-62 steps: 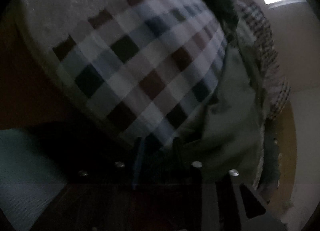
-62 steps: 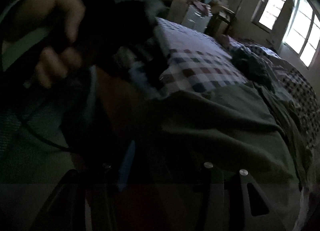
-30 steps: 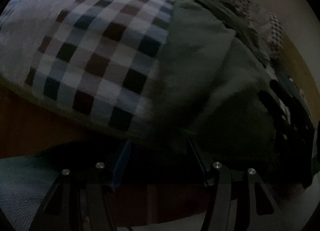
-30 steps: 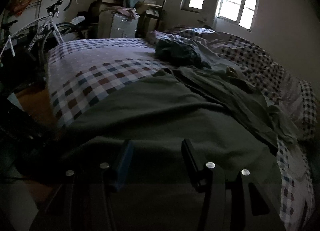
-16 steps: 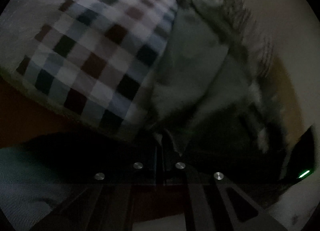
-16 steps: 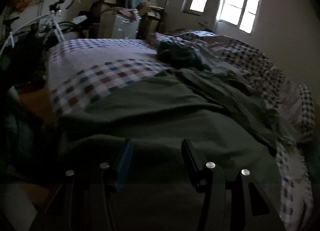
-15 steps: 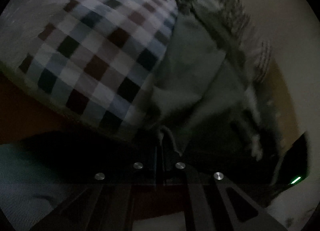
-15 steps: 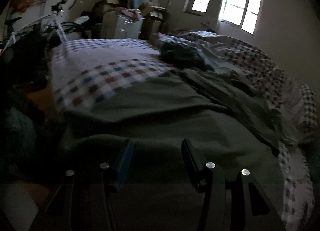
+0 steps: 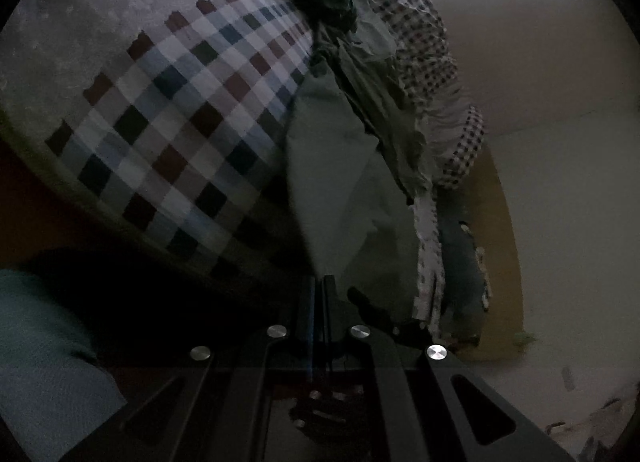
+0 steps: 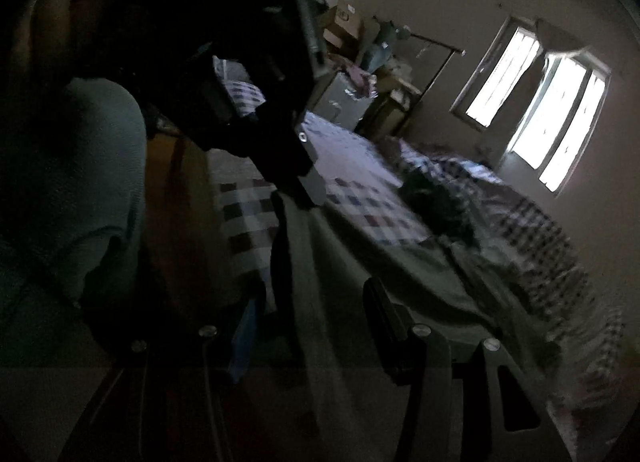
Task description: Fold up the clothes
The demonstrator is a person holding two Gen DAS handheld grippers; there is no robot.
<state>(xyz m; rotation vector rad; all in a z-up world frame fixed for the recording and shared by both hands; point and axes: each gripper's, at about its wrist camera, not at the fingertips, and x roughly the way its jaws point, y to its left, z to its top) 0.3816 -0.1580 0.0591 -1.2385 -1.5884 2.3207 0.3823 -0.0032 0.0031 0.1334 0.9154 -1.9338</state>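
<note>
Left wrist: hand-held gripper (image 9: 320,282) pinching green garment (image 9: 340,182), no legible writing

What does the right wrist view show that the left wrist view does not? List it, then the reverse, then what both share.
Only the right wrist view: the right gripper, open, with stacked boxes behind the bed.
Only the left wrist view: the yellow floor beside the bed.
Both: the left gripper, shut on the green garment, the checked bedspread and a window.
</note>
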